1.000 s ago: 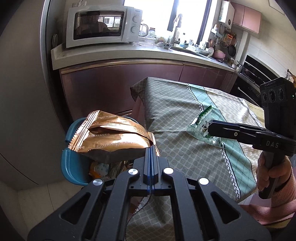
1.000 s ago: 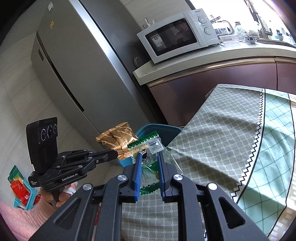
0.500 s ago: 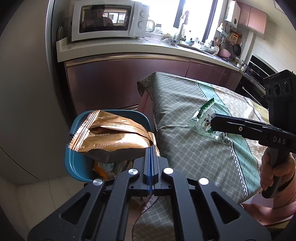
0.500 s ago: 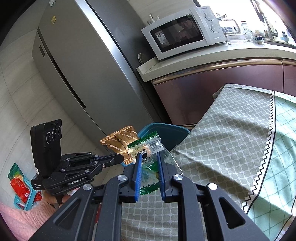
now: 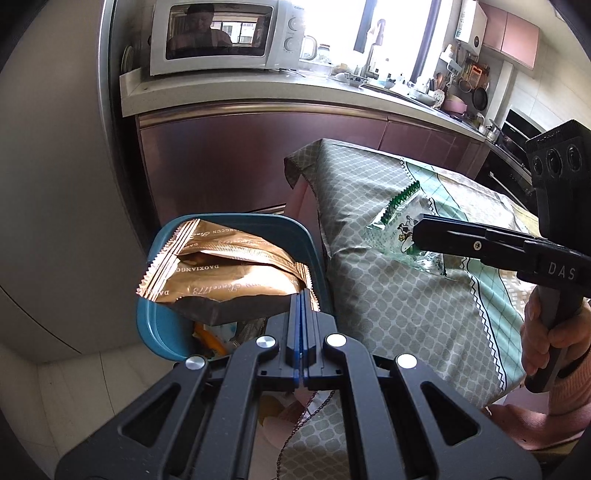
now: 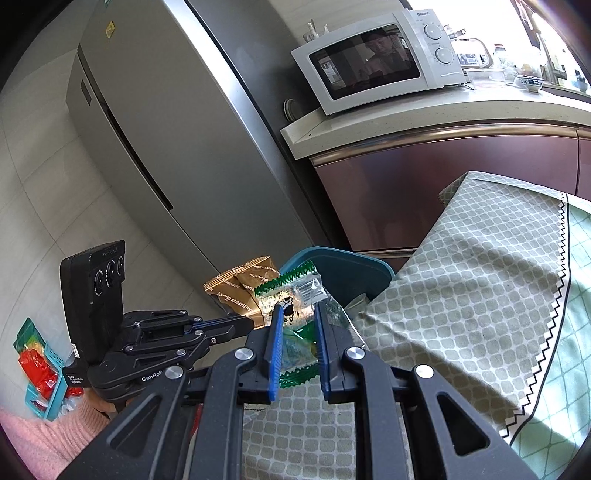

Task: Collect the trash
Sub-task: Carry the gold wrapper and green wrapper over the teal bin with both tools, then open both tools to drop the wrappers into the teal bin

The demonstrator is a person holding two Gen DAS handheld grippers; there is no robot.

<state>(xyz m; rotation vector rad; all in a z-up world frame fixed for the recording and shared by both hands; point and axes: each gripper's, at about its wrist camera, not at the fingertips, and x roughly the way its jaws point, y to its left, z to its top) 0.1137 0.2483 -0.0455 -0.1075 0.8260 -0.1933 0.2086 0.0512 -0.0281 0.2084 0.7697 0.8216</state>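
My left gripper (image 5: pixel 303 295) is shut on a corner of a gold snack wrapper (image 5: pixel 225 273) and holds it over the open teal trash bin (image 5: pixel 155 332) beside the table. My right gripper (image 6: pixel 298 312) is shut on a clear wrapper with green serrated edges (image 6: pixel 291 295), held above the table's left edge near the bin (image 6: pixel 354 266). In the left wrist view the right gripper (image 5: pixel 417 230) and the green wrapper (image 5: pixel 402 214) hover over the green tablecloth (image 5: pixel 406 302). In the right wrist view the left gripper (image 6: pixel 255 325) and the gold wrapper (image 6: pixel 240 291) lie left of mine.
The bin holds other trash (image 5: pixel 218 338). A tall grey fridge (image 6: pixel 166 147) stands behind the bin. A counter (image 5: pixel 258 92) with a white microwave (image 5: pixel 225 35) runs along the back. A teal crate with red packets (image 6: pixel 40 369) sits on the floor at left.
Both grippers have moved toward the bin with their wrappers. The bin and counter look larger and nearer. Both grips are unchanged.
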